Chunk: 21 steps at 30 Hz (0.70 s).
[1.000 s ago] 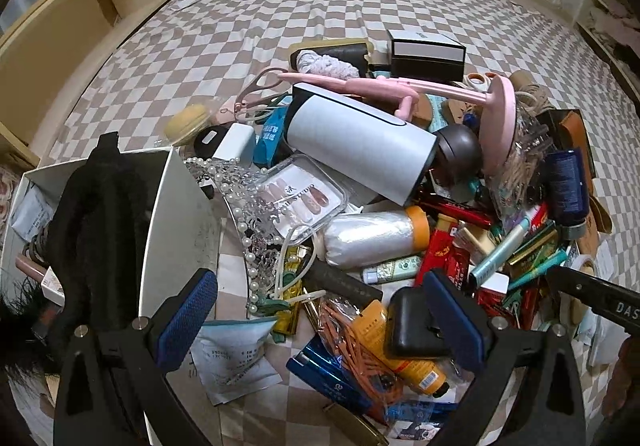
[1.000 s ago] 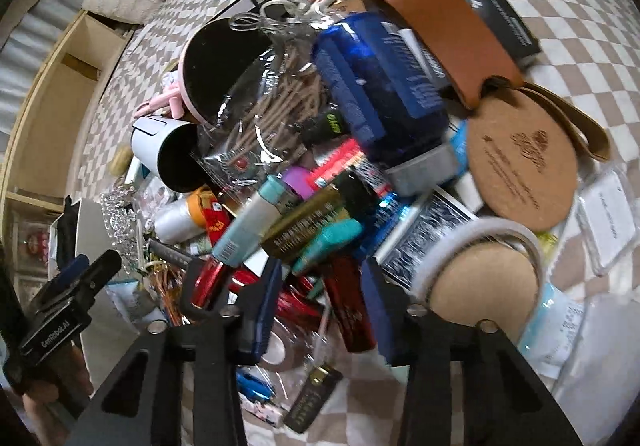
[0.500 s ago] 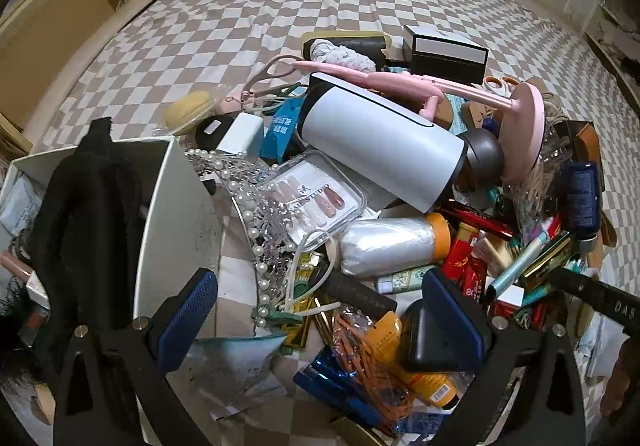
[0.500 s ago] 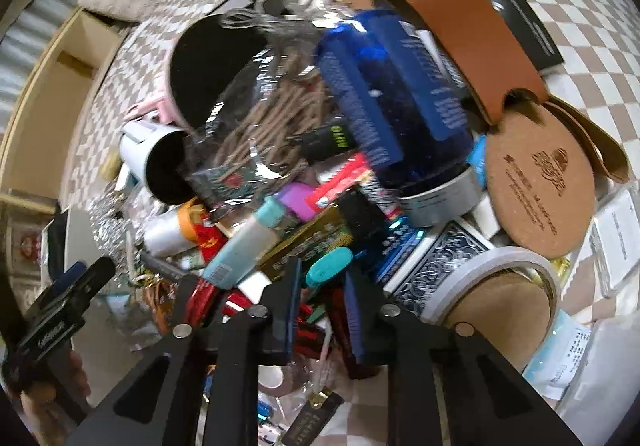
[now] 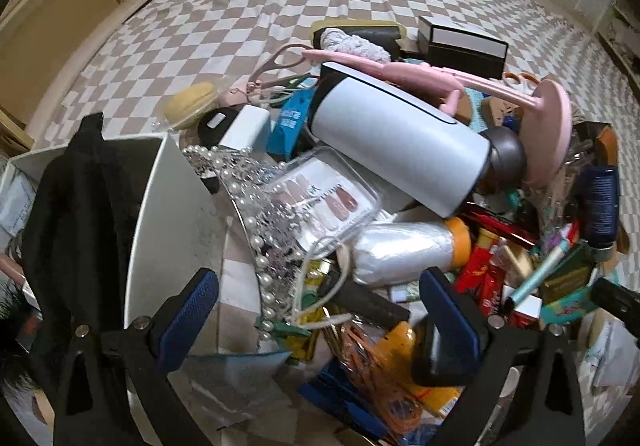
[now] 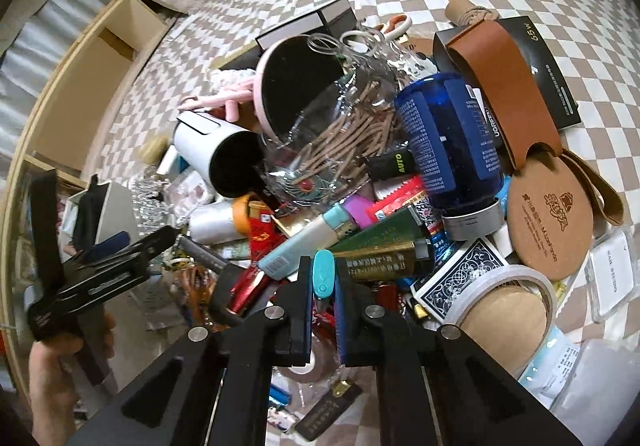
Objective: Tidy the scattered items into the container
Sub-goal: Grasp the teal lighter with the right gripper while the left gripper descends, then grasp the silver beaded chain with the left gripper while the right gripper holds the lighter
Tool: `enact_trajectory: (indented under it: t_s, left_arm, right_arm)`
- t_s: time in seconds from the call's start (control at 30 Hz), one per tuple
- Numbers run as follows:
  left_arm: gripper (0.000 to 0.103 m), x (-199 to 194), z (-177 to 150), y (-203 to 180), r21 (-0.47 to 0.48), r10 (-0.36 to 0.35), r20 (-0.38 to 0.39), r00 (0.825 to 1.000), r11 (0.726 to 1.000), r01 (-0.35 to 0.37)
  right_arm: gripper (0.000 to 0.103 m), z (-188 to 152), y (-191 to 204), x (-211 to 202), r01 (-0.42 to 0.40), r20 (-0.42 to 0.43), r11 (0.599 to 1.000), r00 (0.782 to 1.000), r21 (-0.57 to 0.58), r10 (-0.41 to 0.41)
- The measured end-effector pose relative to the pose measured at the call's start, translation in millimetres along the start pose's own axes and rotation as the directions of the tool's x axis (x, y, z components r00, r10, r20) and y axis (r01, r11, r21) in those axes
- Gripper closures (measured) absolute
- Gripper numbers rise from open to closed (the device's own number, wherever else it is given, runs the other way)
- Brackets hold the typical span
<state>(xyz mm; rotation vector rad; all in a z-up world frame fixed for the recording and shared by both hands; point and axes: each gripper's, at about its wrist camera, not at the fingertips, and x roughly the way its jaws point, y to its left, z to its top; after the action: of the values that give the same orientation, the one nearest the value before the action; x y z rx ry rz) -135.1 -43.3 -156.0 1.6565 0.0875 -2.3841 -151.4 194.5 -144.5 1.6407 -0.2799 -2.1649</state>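
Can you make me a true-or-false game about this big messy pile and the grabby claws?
1. The right gripper is pinching a small teal item. True.
2. The left gripper is squeezed shut. False: its jaws are wide open, holding nothing.
3. The white tumbler stands upright. False: it lies on its side on the pile.
4. The white container already has black fabric in it. True.
5. The blue bottle lies beside the brown leather sleeve. True.

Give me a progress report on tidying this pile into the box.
Done: the white box already holds a black cloth and a few small items. In hand: the right gripper is shut on a small teal clip; the left gripper hangs open and empty. Left: most of the pile, including the white bottle, pink mirror and blue bottle.
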Motion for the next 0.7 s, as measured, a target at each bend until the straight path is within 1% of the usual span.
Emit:
enact_trajectory:
  t_s: [0.1, 0.13, 0.17, 0.2, 0.27, 0.3, 0.33, 0.4, 0.47, 0.57, 0.7]
  left_arm:
    - [0.023, 1.0, 1.8, 1.7, -0.002, 0.020, -0.005, 1.000, 1.000, -0.020]
    - [0.027, -0.6, 2.7, 4.2, -0.005, 0.014, -0.001, 1.000, 1.000, -0.014]
    - [0.038, -2.4, 3.6, 6.8, -0.008, 0.006, 0.003, 1.000, 1.000, -0.006]
    - [0.057, -4.2, 4.6, 9.5, -0.011, -0.002, 0.007, 1.000, 1.000, 0.002]
    - [0.070, -2.6, 4.6, 16.3, -0.047, -0.061, -0.022, 0.998, 0.997, 0.060]
    - [0.072, -0.7, 3.1, 19.4, -0.063, -0.089, -0.037, 0.995, 0.994, 0.087]
    - [0.074, 0.0, 2.2, 19.9, -0.059, -0.088, -0.040, 0.995, 0.995, 0.086]
    - [0.084, 0.4, 1.3, 20.7, -0.049, -0.080, -0.041, 0.996, 0.996, 0.078]
    - [0.086, 0.3, 1.1, 22.5, -0.051, -0.081, -0.042, 0.996, 0.996, 0.079]
    - [0.095, -0.6, 1.6, 22.2, -0.054, -0.084, -0.040, 0.996, 0.995, 0.082]
    - [0.095, -4.9, 2.7, 19.6, -0.048, -0.084, -0.032, 0.996, 0.995, 0.082]
  right_arm:
    - [0.093, -1.0, -1.6, -1.6, -0.007, 0.001, 1.000, 1.000, 0.003, 0.007]
    - [0.093, -1.2, -1.9, -1.9, -0.007, 0.001, 1.000, 1.000, 0.004, 0.007]
    - [0.093, -1.4, -2.8, -2.3, -0.007, 0.002, 1.000, 1.000, 0.006, 0.007]
    - [0.093, -1.7, -4.3, -3.2, -0.008, 0.003, 1.000, 1.000, 0.010, 0.008]
    - [0.093, -2.0, -7.0, -5.4, -0.010, 0.004, 1.000, 1.000, 0.017, 0.010]
    - [0.093, -1.6, -8.2, -6.0, -0.011, 0.006, 1.000, 1.000, 0.020, 0.011]
    - [0.093, -1.4, -9.3, -6.5, -0.012, 0.006, 1.000, 1.000, 0.024, 0.012]
    - [0.093, -1.3, -11.5, -7.8, -0.018, 0.005, 0.999, 1.000, 0.034, 0.017]
    - [0.093, -1.4, -11.8, -8.5, -0.020, 0.006, 0.999, 1.000, 0.038, 0.019]
    - [0.093, -1.6, -10.1, -9.4, -0.020, 0.008, 0.999, 1.000, 0.035, 0.020]
    - [0.093, -1.5, -6.3, -11.7, -0.021, 0.014, 1.000, 1.000, 0.023, 0.021]
